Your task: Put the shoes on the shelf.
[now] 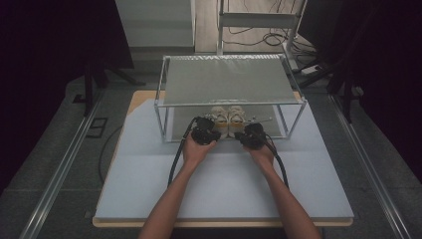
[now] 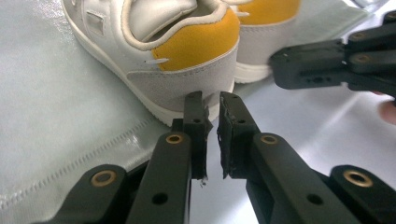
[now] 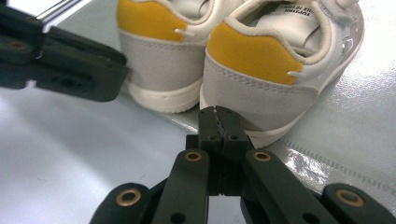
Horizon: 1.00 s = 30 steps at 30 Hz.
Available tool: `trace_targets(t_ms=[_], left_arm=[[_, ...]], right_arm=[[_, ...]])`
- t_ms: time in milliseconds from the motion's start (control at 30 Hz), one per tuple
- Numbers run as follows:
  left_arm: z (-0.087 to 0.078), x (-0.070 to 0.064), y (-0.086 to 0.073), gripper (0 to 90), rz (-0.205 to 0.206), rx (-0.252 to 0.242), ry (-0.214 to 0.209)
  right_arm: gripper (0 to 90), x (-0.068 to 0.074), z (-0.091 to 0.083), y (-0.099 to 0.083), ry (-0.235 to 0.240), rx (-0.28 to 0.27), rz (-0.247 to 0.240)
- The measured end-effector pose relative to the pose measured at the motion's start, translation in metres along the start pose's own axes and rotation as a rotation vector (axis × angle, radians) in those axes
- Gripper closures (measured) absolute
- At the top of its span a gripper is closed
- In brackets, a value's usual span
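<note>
A pair of white trainers [image 1: 228, 117] with yellow heel patches stands side by side under a metal rack, heels toward me. My left gripper [image 2: 212, 100] sits just behind the heel of the left shoe [image 2: 187, 70]. Its jaws are closed to a thin slit with nothing between them. My right gripper [image 3: 218, 112] is shut and empty, its tips at the sole of the right shoe [image 3: 261, 84]. From the high view, the left gripper [image 1: 209, 127] and the right gripper [image 1: 246, 132] flank the heels at the rack's front edge.
The rack [image 1: 229, 103] has thin metal posts and a grey shelf top [image 1: 226, 79] that covers the shoes from above. It stands at the far end of a pale table mat [image 1: 224, 184]. Cables trail from both grippers toward me. Dark floor and rails surround the table.
</note>
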<state>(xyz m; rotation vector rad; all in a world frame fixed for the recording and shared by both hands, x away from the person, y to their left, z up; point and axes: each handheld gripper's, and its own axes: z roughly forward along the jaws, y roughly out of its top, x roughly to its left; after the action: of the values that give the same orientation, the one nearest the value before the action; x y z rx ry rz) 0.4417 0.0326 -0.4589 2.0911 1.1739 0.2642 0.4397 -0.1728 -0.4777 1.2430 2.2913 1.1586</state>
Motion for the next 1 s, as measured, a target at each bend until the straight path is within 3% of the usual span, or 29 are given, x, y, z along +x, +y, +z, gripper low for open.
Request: trace_targets(t_ms=[133,300,567,733,833,1000], left_arm=[[0.007,0.007,0.002,81.2,-0.006,0.004,0.002],[0.007,0.006,0.003,80.7,-0.007,0.003,0.003],[0.009,0.007,0.004,81.1,-0.011,0.006,0.014],[0.015,0.004,0.007,80.2,-0.069,-0.007,0.024],[0.017,0.001,0.009,79.8,-0.065,-0.011,0.025],[0.013,0.0,0.006,71.6,-0.012,-0.021,0.037]], right_arm=[[89.3,-0.001,0.002,0.001,-0.001,-0.002,0.002],[89.4,-0.004,0.006,0.003,-0.037,-0.006,-0.01],[89.3,-0.01,0.015,0.005,-0.041,-0.004,0.015],[89.3,-0.01,0.016,0.004,-0.041,0.004,0.02],[89.3,-0.011,0.016,0.003,-0.037,0.008,0.02],[86.4,-0.012,0.012,0.003,-0.036,0.003,0.019]])
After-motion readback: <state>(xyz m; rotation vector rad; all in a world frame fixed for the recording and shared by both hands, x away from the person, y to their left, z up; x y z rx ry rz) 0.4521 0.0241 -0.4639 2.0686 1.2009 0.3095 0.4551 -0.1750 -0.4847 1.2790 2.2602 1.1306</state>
